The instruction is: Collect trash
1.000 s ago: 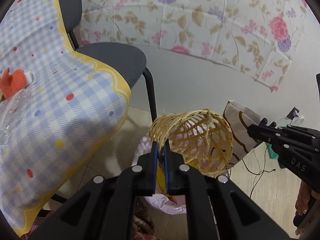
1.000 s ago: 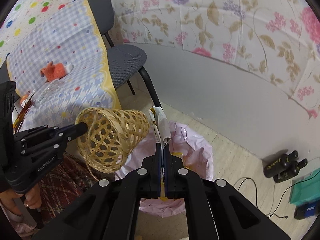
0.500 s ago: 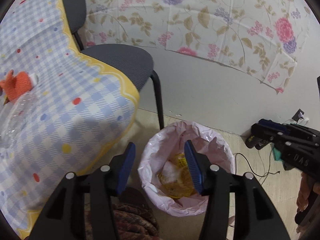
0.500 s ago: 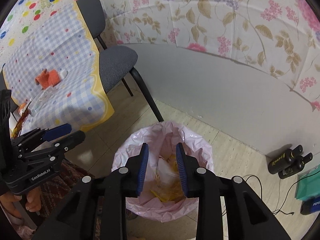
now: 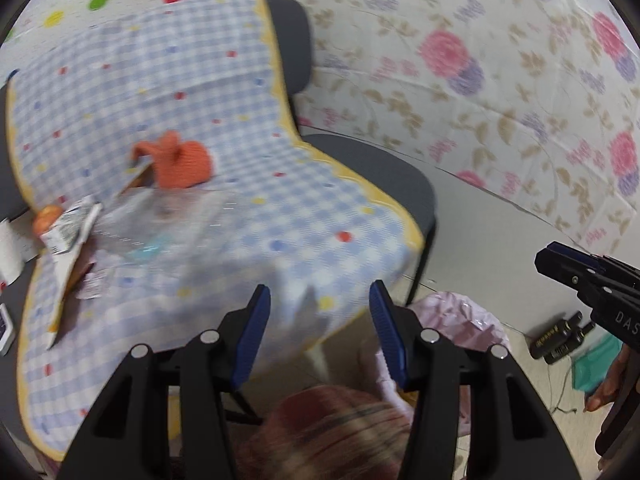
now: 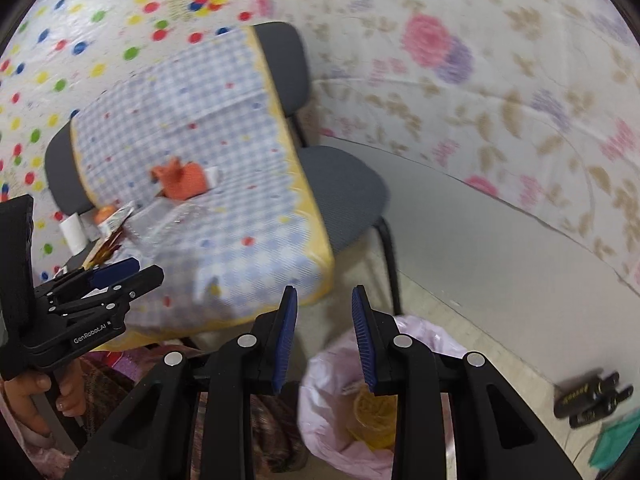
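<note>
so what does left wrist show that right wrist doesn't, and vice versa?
Only the left wrist view: the right gripper entering from the right edge, and a white device at the left edge, too cropped to identify.

Only the right wrist view: the left gripper seen side-on with the hand holding it, and yellow trash inside the pink bin bag.

Both: checked tablecloth, orange knitted item, grey chair, floral wall covering, black bottles on the floor. Both grippers are open and empty.
</note>
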The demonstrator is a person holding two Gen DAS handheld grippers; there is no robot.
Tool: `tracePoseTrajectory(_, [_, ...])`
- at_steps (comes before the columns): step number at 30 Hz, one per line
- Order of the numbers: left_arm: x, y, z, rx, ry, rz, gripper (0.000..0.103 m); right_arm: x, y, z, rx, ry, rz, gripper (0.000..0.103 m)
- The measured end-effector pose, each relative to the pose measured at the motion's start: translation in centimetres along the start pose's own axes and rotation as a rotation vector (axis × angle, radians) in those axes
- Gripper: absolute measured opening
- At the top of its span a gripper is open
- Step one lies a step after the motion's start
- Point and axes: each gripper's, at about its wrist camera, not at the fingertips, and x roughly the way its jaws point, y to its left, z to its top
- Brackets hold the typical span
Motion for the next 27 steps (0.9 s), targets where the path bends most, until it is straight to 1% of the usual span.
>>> tracePoseTrajectory(2, [-1.0,2.5,0.0,-0.039,-0.014,0.060,0.052,0.9,2.4,1.3,-0.044,0.002,0.025,0.030])
tracePoseTrajectory(4, [-1.6,4.6,0.1,-0.068,-0.020,0.109,0.053,1.7,4.6,2.3,-0.070,0.011,0.071,0.030])
tracePoseTrajectory(5, [-2.1,6.0,0.2,-0.087,-0.024,0.145,0.053,2.3,6.0,3.1,-0.094,0.016,0.098,0.030])
tracePoseTrajectory(8, [-3.4,9.1,0.3,-0.124,-0.043,0.240,0.055,3.4,9.8,5.1,-0.162,0.016,0.139,0.030])
tracePoseTrajectory(9, [-3.8,10.5,0.3,-0.144,-0.049,0.273,0.057,3.7,10.7,5.5,-0.173,0.018,0.153,0.030])
tracePoseTrajectory(11, [-4.5,12.7,0.0,-0.179,-0.055,0.314,0.059,4.5,12.8,6.4,-0.199,0.021,0.189,0.031])
tracePoseTrajectory(12, [-4.7,13.9,-0.2,-0.195,-0.057,0.341,0.062,5.3,14.1,7.0,-0.217,0.024,0.210,0.035])
tracePoseTrajectory(13, [-4.8,14.9,-0.6,-0.204,-0.057,0.364,0.069,5.8,15.0,7.3,-0.227,0.026,0.221,0.037])
tracePoseTrajectory(14, [-4.8,15.8,-0.9,-0.210,-0.051,0.388,0.072,6.2,15.7,7.4,-0.234,0.029,0.234,0.041])
tracePoseTrajectory(16, [-4.0,17.8,-1.5,-0.226,-0.030,0.427,0.080,7.7,17.8,7.9,-0.252,0.040,0.277,0.043])
tracePoseTrajectory(18, [-3.1,19.2,-2.1,-0.241,-0.007,0.454,0.086,8.9,19.5,8.1,-0.264,0.054,0.297,0.046])
tracePoseTrajectory(20, [-1.8,20.2,-2.6,-0.243,0.021,0.479,0.087,10.2,21.4,8.4,-0.281,0.068,0.320,0.047])
tracePoseTrajectory(22, [-0.7,20.4,-2.7,-0.230,0.038,0.484,0.087,11.2,22.8,8.6,-0.294,0.072,0.330,0.047])
tracePoseTrajectory(27, [2.4,21.0,-2.5,-0.167,0.065,0.540,0.087,13.7,24.7,9.3,-0.318,0.100,0.325,0.048])
